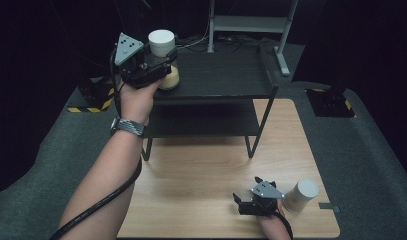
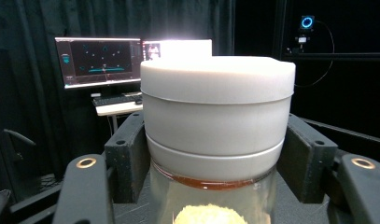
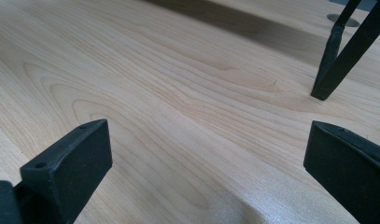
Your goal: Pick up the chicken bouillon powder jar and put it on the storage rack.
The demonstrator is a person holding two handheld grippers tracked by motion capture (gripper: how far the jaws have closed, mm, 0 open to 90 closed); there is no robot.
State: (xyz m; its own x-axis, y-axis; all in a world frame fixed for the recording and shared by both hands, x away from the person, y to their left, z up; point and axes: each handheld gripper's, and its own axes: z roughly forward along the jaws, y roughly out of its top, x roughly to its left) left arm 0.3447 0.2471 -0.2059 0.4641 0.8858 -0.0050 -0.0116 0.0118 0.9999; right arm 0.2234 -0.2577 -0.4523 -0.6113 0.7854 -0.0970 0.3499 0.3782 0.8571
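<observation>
Left tongs [image 1: 163, 67] are up at the black shelf unit [image 1: 226, 75], and they have a jar [image 1: 163, 55] in their grip; white lid on top, clear glass below with something pale yellow inside; the left gripper view shows the jaws pressed to either side of the jar [image 2: 218, 121] just under the lid, closed tight against it. The jar sits at the left end of the top shelf; whether its base is touching the board or hanging just above it, I cannot tell from here. Reads to me as the placing step, jar going onto the top shelf; or possibly the lift-off, the frames alone do not settle it.

Down on the wooden tabletop [image 1: 201, 170], the right tongs [image 1: 251, 202] rest low near the front edge, jaws spread wide with nothing between them; the right gripper view looks along bare wood grain toward a shelf leg [image 3: 339, 60]. Just beside them, on their right, stands a second jar [image 1: 301, 195], white-lidded, touched by nothing.

What the next move calls for, as I judge it: keep the held jar upright, settle its base flat on the shelf, clear of the left edge, then open the jaws evenly so the glass does not get nudged sideways; after that the waiting right tongs are well set to swing onto the second jar.
</observation>
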